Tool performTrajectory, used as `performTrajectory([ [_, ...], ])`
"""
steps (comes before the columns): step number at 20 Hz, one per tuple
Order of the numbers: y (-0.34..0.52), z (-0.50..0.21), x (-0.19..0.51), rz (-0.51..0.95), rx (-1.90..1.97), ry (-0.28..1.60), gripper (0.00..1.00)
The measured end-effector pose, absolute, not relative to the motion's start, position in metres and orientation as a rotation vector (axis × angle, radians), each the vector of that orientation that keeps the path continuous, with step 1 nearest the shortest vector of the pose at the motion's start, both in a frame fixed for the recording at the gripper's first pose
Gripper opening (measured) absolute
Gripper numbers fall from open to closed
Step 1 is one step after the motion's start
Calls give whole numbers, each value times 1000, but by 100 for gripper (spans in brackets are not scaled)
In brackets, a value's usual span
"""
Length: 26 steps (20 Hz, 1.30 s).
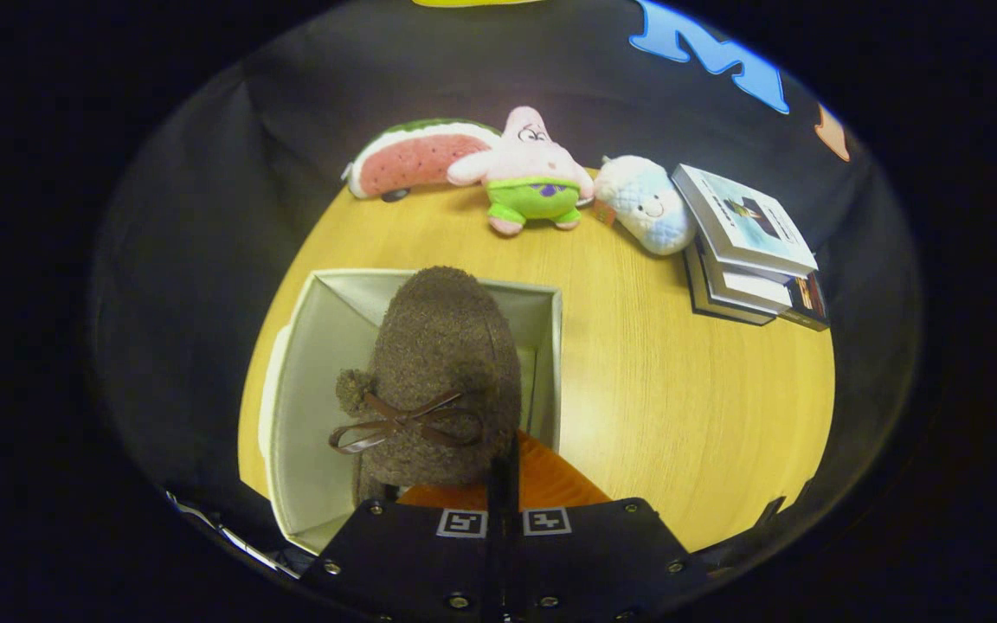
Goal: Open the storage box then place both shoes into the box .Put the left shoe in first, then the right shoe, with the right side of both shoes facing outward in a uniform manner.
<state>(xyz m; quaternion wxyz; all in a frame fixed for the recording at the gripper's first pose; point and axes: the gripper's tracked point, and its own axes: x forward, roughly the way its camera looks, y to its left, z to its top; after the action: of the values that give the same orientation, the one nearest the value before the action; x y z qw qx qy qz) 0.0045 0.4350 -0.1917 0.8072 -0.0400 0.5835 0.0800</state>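
Claw [503, 484] fingers pressed together on the heel of a brown fuzzy shoe [442, 372], whose long axis runs straight ahead, toe pointing away, ribbon bow on top. Shoe hangs over the open white box [308, 415] on the wood-grain tabletop [680, 407]. Beyond the box: plush toys [533, 173]; stacked books [749, 251] to their right.

No readable text anywhere. Book covers [745, 221] on stack too blurred to read. Two square coded markers [503, 522] on hand-held gripper [503, 484] (patterns, not letters).
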Motion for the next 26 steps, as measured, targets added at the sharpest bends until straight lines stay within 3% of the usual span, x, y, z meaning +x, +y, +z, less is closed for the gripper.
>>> performTrajectory([
  [8,443,-229,-6,191,-274,1294,6],
  [11,448,-209,-10,282,-272,1279,16],
  [14,440,-169,-3,334,-269,1141,20],
  [16,438,-140,3,389,-236,1035,35],
  [19,416,-98,11,433,-154,888,35],
  [26,327,-17,44,331,-17,525,35],
])
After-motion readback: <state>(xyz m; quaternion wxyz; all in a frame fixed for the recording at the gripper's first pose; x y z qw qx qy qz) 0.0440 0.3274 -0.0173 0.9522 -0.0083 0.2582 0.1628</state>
